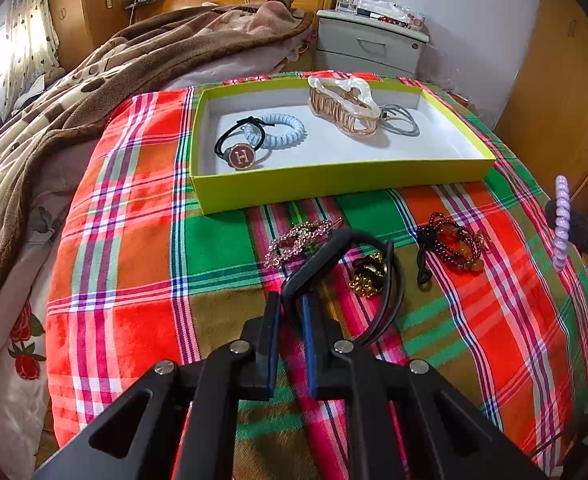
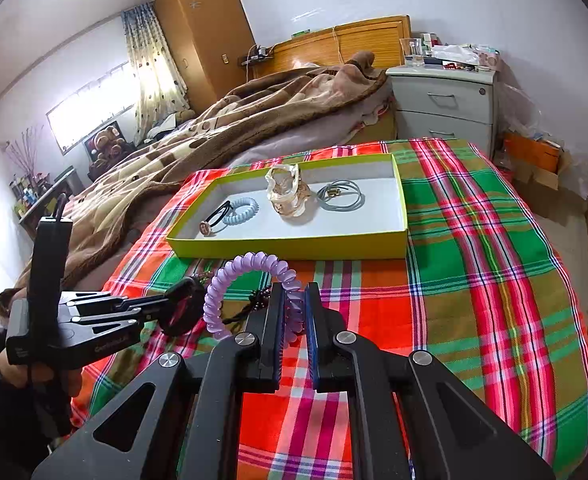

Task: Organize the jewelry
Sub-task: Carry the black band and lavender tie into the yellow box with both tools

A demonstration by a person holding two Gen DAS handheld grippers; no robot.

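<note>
Fingers (image 2: 278, 320) around upright purple coil (image 2: 230, 280)

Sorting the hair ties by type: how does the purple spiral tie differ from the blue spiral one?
The purple spiral tie is clamped upright in the right tongs above the plaid blanket; the blue spiral tie lies flat in the yellow box. The purple one hangs alone; the blue one touches a black tie with an H charm. Both are coiled plastic loops.

The clear claw clip (image 1: 343, 104) hid part of the grey hair tie (image 1: 401, 120). The things on the nightstand (image 2: 445, 96) were too small to tell.
</note>
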